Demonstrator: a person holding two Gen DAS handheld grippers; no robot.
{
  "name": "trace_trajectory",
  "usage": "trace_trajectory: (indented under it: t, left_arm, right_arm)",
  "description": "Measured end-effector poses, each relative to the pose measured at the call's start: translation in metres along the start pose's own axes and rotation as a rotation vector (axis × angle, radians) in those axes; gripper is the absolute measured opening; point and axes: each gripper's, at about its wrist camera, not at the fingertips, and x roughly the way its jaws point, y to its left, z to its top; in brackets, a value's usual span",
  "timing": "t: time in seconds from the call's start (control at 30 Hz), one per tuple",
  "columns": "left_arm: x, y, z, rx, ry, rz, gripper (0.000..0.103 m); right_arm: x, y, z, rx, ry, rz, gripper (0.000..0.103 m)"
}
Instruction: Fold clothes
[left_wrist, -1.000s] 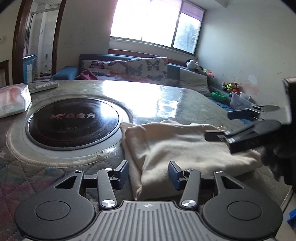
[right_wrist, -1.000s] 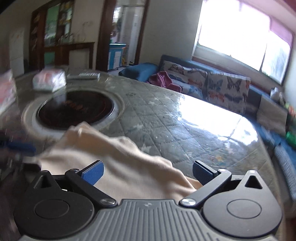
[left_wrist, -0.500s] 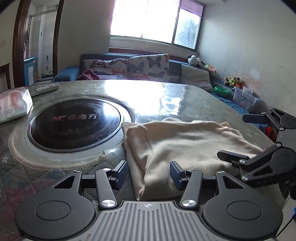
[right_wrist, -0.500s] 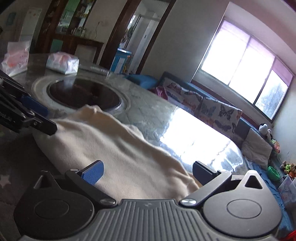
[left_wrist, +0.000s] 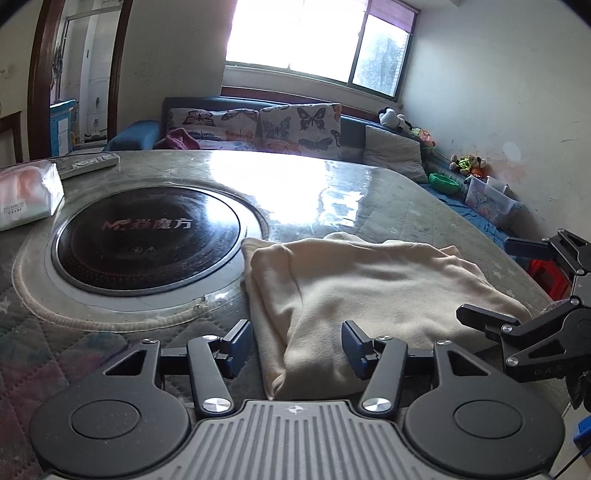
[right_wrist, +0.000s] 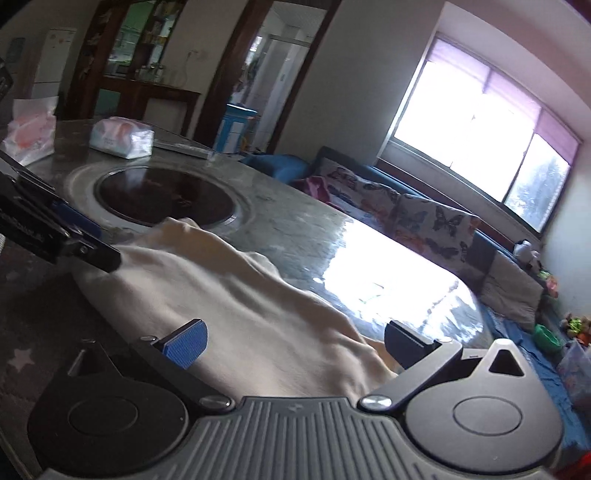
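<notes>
- The cream garment (left_wrist: 373, 291) lies on the counter (left_wrist: 332, 192), just right of the round black hob plate (left_wrist: 147, 240), already doubled over into a thick, layered pad with stacked edges showing at its near left side.
- The left gripper (left_wrist: 295, 347) sits low at the near edge of the cloth, jaws standing wide with nothing between them; the near corner of the pad lies in the gap.
- The right gripper (right_wrist: 295, 341) is at the pad's other end, also spread wide and empty, the cloth running under and between its fingers.
- This would fit either a further fold to come or a finished bundle just let go; I can't say which.
- If another fold is wanted, I'd judge it best to pinch all layers at once at matching corners, lift both ends level, and lay edge to edge so the stack doesn't slip.
- Hard to tell: what kind of garment it is, where sleeves or hem went, and the far edge, washed out by window glare. The near right corner is hidden behind the right gripper in the left view.
</notes>
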Motion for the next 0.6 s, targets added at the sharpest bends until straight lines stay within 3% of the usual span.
trace_trajectory:
  t: [0.1, 0.27, 0.47, 0.6]
  left_arm:
    - [0.003, 0.0, 0.0, -0.009, 0.011, 0.003, 0.058]
    - [-0.002, 0.004, 0.002, -0.016, 0.005, 0.009, 0.067]
    - [-0.006, 0.01, 0.005, -0.031, 0.001, 0.019, 0.073]
    - [-0.007, 0.012, 0.005, -0.032, 0.005, 0.03, 0.084]
  right_arm:
    - [0.007, -0.005, -0.011, 0.016, 0.052, -0.002, 0.103]
    - [-0.001, -0.008, -0.005, 0.035, 0.023, 0.028, 0.103]
    - [-0.002, -0.001, 0.011, 0.055, 0.016, 0.171, 0.103]
    - [0.001, 0.013, 0.017, 0.035, 0.025, 0.237, 0.103]
